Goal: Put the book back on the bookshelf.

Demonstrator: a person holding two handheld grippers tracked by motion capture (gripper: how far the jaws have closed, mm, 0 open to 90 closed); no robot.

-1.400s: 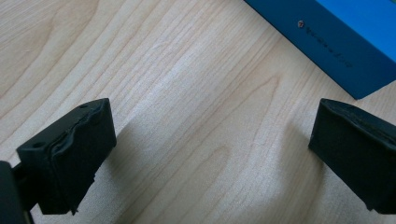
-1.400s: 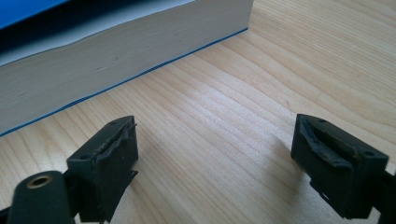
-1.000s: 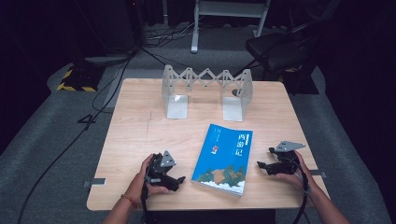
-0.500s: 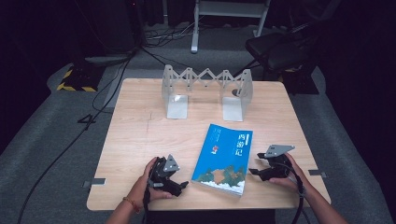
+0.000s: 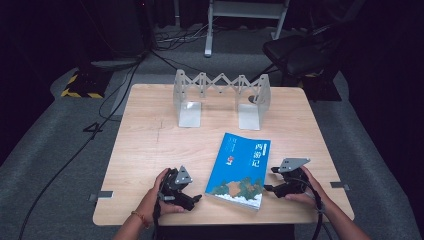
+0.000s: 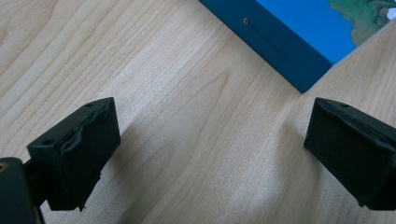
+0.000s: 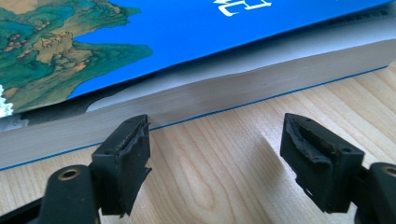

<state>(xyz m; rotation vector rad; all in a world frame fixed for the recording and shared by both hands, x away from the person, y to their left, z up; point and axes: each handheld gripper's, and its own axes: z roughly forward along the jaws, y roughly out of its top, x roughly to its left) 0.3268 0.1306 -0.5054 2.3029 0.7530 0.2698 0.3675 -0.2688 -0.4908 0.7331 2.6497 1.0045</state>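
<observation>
Right now a blue book [image 5: 239, 170] lies flat on the wooden table [image 5: 150, 145], close to the near edge and a bit toward the right side. Its cover has white letters and a picture of green hills, but the letters are too small to read in the high view.

On the book's right, the right gripper [image 5: 272, 180] sits low over the table, close to the near right corner, and points at the book's page side. Its jaws are wide apart and have just closed a tiny bit, with nothing between them. In the right gripper view [image 7: 215, 154] the thick white page edge runs right in front of the jaws. One jaw tip looks very close to the pages, but I cannot tell if it touches. The book's ends are cut off by the picture there.

On the other side, the left gripper [image 5: 192, 199] rests near the near edge, just beside the book's near left corner. Its jaws are also wide apart and hold nothing. In the left gripper view [image 6: 205, 149] only the dark blue spine corner [image 6: 285, 51] shows at the top; the rest is cut off.

Near the far edge stands a silver folding bookstand [image 5: 220, 97]. Past the table the room is dark and hard to make out.
</observation>
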